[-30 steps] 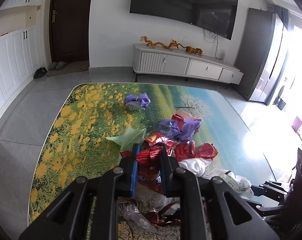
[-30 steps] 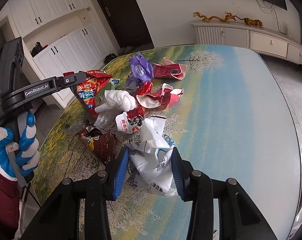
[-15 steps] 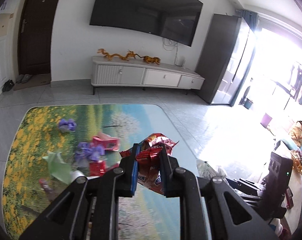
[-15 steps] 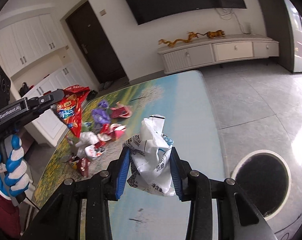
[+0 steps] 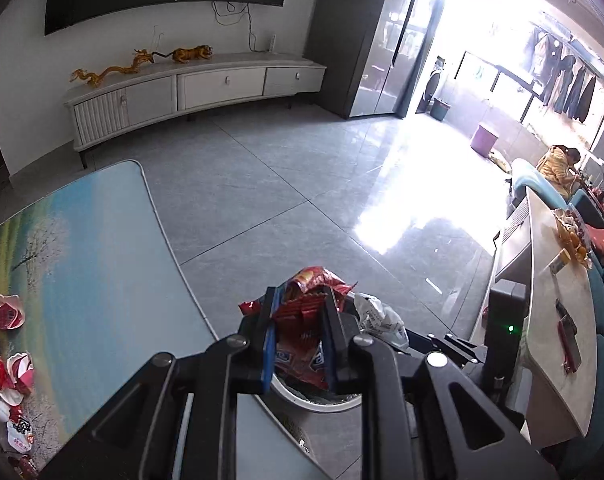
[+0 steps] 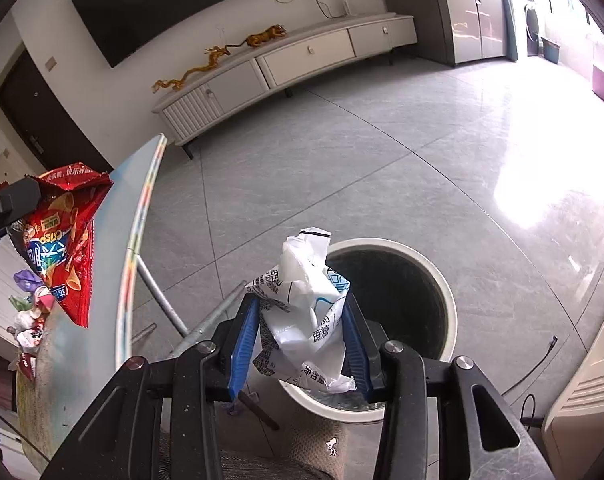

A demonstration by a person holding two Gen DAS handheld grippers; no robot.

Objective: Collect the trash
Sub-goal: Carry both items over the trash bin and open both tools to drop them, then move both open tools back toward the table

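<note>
From the left wrist, the left gripper [image 5: 300,334] was seen clenched on a red snack bag [image 5: 302,312], carried off the printed tabletop [image 5: 94,248] to above the round bin [image 5: 321,400], seemingly for dropping. More wrappers [image 5: 6,344] lay on the table; grey tiled floor [image 5: 302,168] lay beyond.

From the right wrist, the right gripper [image 6: 300,344] was opening, a white crumpled wrapper [image 6: 305,304] between its jaws, held at the white-rimmed bin [image 6: 447,312], possibly just short of its mouth

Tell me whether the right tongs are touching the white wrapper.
Touching. In the right wrist view the white wrapper sits between the blue pads of the right tongs, pressed by both, though they are beginning to open above the bin.
</note>
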